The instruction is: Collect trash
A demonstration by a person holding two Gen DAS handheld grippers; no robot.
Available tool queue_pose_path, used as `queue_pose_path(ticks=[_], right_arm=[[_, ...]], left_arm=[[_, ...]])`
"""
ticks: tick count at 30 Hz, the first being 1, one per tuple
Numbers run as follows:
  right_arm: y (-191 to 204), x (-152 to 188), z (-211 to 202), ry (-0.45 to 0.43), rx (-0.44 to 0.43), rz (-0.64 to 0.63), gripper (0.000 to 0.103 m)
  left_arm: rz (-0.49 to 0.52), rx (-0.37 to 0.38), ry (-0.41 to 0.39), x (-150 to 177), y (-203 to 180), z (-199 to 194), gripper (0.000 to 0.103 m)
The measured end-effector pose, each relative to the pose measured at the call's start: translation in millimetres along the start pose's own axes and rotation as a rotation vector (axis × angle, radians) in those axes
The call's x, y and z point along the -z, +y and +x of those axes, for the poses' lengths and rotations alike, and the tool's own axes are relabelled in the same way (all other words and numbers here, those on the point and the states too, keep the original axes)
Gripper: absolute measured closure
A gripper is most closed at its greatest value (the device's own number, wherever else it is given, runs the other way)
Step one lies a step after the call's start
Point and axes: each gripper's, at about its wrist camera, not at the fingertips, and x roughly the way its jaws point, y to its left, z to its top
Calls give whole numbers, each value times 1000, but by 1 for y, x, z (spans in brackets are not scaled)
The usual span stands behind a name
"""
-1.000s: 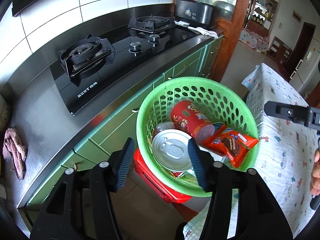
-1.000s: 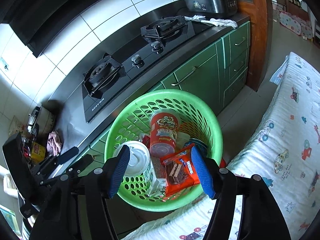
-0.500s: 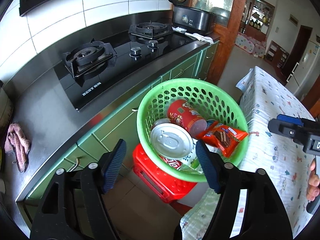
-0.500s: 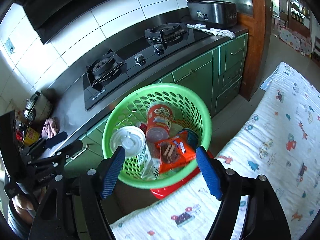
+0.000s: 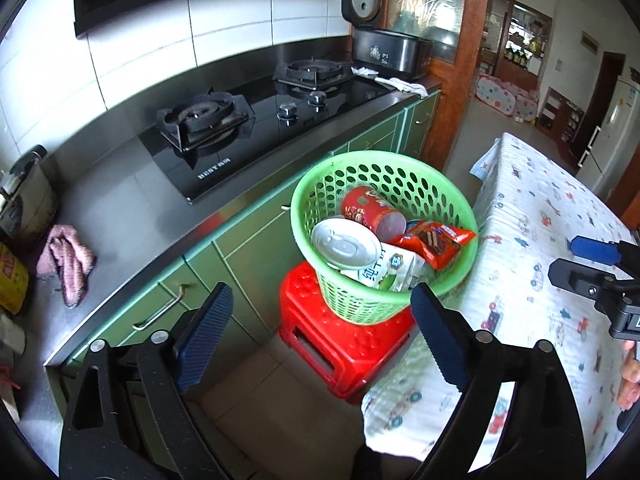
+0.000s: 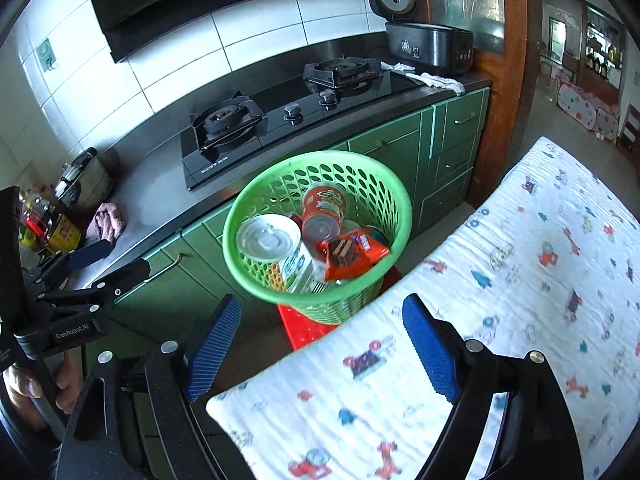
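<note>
Small kitchen here: steel counter with a black two-burner gas hob along the tiled wall, green cabinets below, and a table under a cartoon-print cloth on the other side of a narrow strip of tiled floor. Our landmark is the green perforated basket, sitting on a red plastic stool right between the cabinets and the table edge. The trash is all in it: a silver-lidded can on top, a red snack tube behind it, an orange biscuit wrapper toward the table side, and a green-and-white milk carton poking out at the front. We see nothing left on the cloth, so collecting looks about done to us. Left gripper is spread wide with nothing in it, hanging above and in front of the basket; right gripper is likewise wide apart and empty, over the table corner beside the basket. What worries us: the basket is heaped and perched on a small stool, so a knock from either tool, or snagging the cloth corner that hangs beside it, could tip it over. The can and carton sit high and could roll out. Open room is mostly above the basket; between cabinets and table it's tight.
</note>
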Motion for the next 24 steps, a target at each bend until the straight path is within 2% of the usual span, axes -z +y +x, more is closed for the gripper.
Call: queue_pose_path(ticks=[5, 10, 24], right_arm=[[16, 23, -25, -25, 21, -16, 19], [26, 45, -49, -43, 38, -36, 16], [21, 101, -101, -100, 100, -24, 12]], left_arm=[[24, -2, -42, 13, 2, -31, 9], [5, 9, -69, 26, 8, -54, 7], [116, -8, -103, 70, -26, -83, 5]])
